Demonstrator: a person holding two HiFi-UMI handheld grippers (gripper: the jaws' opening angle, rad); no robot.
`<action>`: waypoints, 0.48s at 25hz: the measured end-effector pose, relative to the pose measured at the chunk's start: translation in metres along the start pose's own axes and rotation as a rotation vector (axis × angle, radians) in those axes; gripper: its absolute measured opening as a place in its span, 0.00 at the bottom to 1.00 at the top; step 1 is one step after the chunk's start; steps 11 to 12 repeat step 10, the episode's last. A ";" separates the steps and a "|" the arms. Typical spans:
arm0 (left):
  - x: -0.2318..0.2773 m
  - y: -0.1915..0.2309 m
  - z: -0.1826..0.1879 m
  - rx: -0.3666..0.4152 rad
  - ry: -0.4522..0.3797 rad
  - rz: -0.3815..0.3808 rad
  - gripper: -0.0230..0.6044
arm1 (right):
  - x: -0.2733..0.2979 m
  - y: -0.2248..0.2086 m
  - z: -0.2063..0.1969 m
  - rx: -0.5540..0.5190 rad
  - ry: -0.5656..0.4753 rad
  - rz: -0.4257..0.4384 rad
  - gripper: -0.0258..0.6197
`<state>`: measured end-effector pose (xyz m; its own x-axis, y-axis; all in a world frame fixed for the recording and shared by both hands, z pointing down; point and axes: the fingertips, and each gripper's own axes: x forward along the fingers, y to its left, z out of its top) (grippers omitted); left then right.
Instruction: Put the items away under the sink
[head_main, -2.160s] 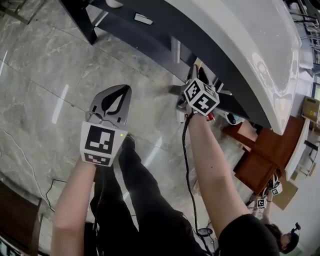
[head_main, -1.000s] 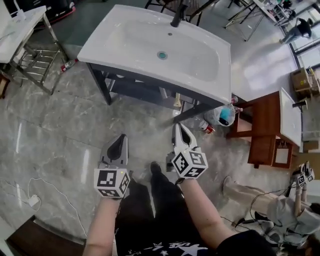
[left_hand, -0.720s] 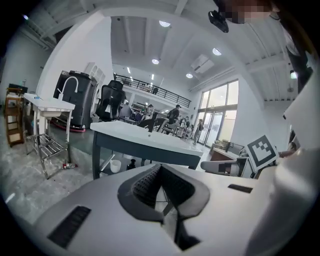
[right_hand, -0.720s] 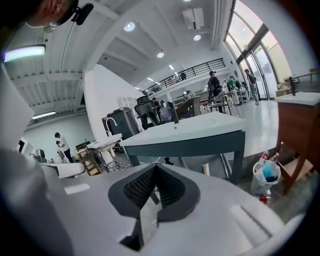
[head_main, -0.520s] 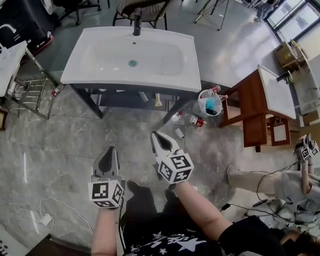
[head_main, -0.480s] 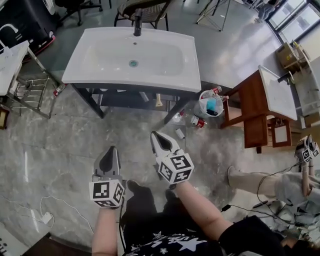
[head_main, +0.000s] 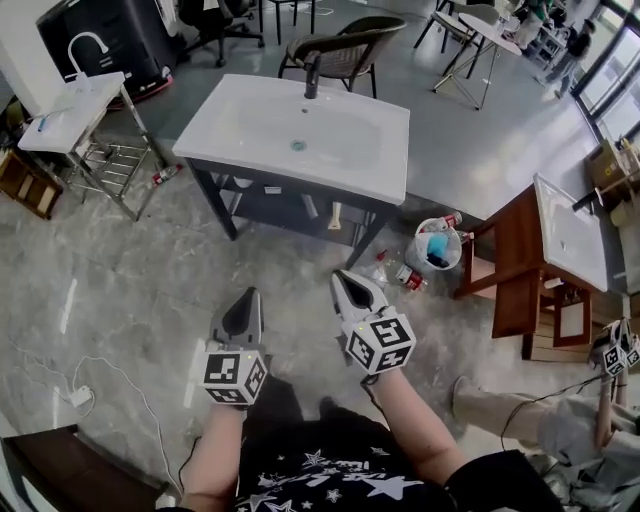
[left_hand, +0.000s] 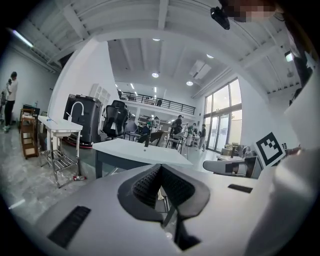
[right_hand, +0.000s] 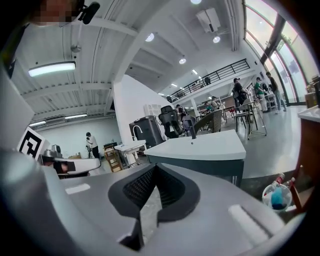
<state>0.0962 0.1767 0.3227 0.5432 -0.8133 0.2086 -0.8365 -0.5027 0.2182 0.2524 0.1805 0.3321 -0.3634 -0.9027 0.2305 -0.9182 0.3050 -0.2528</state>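
Note:
A white sink (head_main: 300, 130) on a dark frame stands ahead of me, with a few small items on the shelf under it (head_main: 335, 215). To its right, on the floor, are a white bucket (head_main: 437, 247) with something blue inside and a red-capped bottle (head_main: 406, 276). My left gripper (head_main: 247, 297) and right gripper (head_main: 343, 280) hover side by side over the floor, well short of the sink. Both are shut and hold nothing. The left gripper view shows the left gripper (left_hand: 160, 169) aimed at the sink (left_hand: 145, 150). In the right gripper view, the right gripper (right_hand: 154, 169) has sink (right_hand: 200, 147) and bucket (right_hand: 276, 196) ahead.
A small second sink on a metal rack (head_main: 75, 100) stands at the left, with a bottle (head_main: 165, 174) lying by it. A wooden cabinet with a white top (head_main: 560, 240) is at the right, and a chair (head_main: 345, 45) stands behind the sink. Another person (head_main: 530, 415) crouches at lower right.
The right gripper was up against the sink's underside; both grippers and my view have since pulled back, and the whole sink now shows farther ahead. Both stay shut.

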 end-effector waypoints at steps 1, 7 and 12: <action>-0.005 -0.008 0.004 0.013 -0.012 0.004 0.05 | -0.006 0.001 0.002 -0.005 -0.004 0.014 0.04; -0.005 -0.018 0.007 0.059 -0.061 0.035 0.05 | -0.005 0.004 0.006 -0.030 -0.046 0.094 0.04; -0.010 -0.018 0.005 0.057 -0.079 0.035 0.05 | -0.008 0.013 0.006 -0.034 -0.062 0.112 0.04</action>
